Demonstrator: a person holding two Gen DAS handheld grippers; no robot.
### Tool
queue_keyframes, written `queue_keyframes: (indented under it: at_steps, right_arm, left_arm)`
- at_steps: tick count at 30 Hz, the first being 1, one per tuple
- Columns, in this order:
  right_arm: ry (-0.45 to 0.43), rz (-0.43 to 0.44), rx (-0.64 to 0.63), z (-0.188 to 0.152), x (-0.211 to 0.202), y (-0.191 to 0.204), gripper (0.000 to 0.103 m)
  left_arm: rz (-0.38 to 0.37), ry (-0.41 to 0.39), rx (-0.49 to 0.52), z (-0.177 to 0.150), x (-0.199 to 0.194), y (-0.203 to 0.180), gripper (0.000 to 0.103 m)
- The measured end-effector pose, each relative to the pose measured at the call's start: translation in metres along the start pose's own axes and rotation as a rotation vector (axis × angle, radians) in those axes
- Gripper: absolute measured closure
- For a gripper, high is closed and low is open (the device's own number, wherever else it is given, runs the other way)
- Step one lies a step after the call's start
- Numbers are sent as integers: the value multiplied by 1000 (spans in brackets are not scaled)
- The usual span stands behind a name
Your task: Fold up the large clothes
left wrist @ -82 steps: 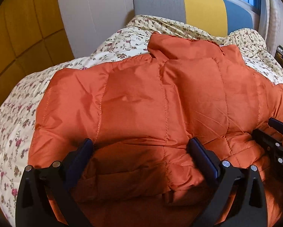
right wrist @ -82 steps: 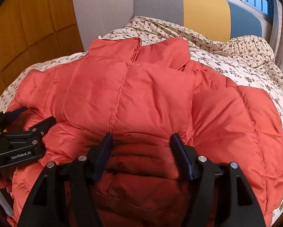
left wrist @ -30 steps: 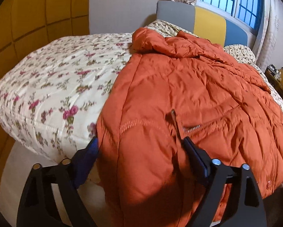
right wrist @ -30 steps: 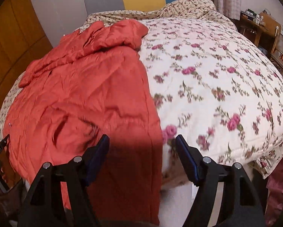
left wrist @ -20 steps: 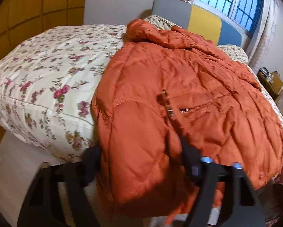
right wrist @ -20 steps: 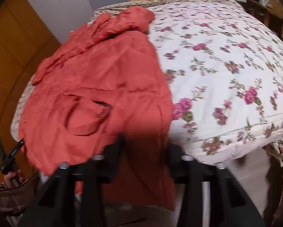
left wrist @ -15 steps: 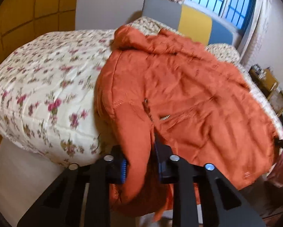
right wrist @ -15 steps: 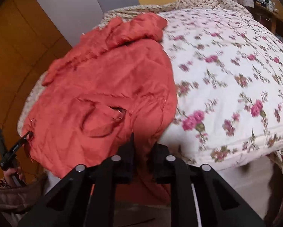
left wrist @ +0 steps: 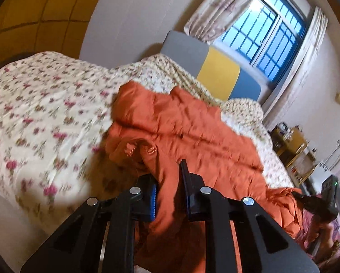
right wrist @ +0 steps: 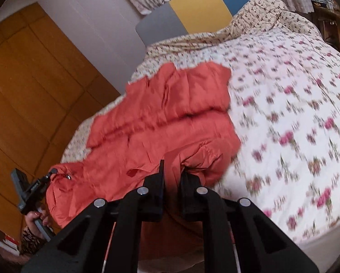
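An orange puffer jacket lies spread on the floral quilt of a bed, collar toward the headboard. In the left wrist view my left gripper is shut on a bunched fold of the jacket's near hem, lifted off the bed edge. In the right wrist view my right gripper is shut on the other hem corner of the jacket, also raised. Each view shows the opposite gripper at its edge: the right gripper and the left gripper, both pulling on the hem. Both views are motion-blurred.
The floral quilt stretches wide beside the jacket. A grey, yellow and blue headboard stands at the far end under a window. Wooden wardrobe doors flank one side, a cluttered side table the other.
Both grippers went from open around the jacket's hanging hem to shut on it. Both then rose, lifting the hem off the bed edge, and the views tilted upward.
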State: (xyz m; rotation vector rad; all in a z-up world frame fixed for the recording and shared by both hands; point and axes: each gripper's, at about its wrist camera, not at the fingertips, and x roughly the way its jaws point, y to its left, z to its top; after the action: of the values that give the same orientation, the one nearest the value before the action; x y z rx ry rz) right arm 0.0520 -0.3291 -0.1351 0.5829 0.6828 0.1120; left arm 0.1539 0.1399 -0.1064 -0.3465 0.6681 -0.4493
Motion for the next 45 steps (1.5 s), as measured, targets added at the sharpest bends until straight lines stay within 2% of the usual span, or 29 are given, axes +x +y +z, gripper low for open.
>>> queue_keyframes:
  at_steps: [6,12,17,20,23,25,26,28,30,31,33,35,36,38,40,42,45]
  right_arm:
    - [-18,13,24,43,27,0,93]
    - [-1,37,135,88,75,-20,94]
    - [27,47,255,112,111,-49,92]
    - [23,49,305,121,128,-61,86]
    - [10,66,351,127,140,-69,75]
    - [-5,85,383,129,147,-74,59]
    - [-23,102,404,130,148,-77,54]
    - [-70,131,439,133,148,-82,35]
    - [-121,148,458,137,146,-86,29]
    - [-137,149,460,139,145,-86,26]
    - [-187,142,452,141,139,-88,21]
    - [-266,129,430,141,125,-90,16]
    - [-315,120,422,138,114,-94,9]
    - [-351,97,409,131,101,-99,5]
    - [-328,63,378,120,94,-106,2]
    - [-259,21,336,108,96,-111,2]
    - [-126,-10,271,92,113,-114,2]
  left_arm:
    - [-25,-15,-18,40,34,-2,85]
    - [-18,7,-94,72,78,13,85]
    - [17,44,-103,93,119,23,85]
    - [46,65,-110,102,141,30,85]
    - [68,92,-123,109,162,38,85]
    - [62,110,-155,112,172,43,85]
    - [58,121,-179,114,177,47,82]
    - [43,122,-220,116,180,52,74]
    - [0,100,-266,118,178,57,51]
    - [-29,74,-288,120,174,58,43]
    - [-51,-13,-313,124,161,61,21]
    - [-31,-118,-311,129,143,64,13]
    - [-32,-150,-312,132,135,66,12]
    - [-20,-189,-314,130,123,73,12]
    - [20,-241,-296,120,107,81,8]
    - [61,-284,-269,102,93,88,4]
    - [49,-253,-221,75,88,97,4]
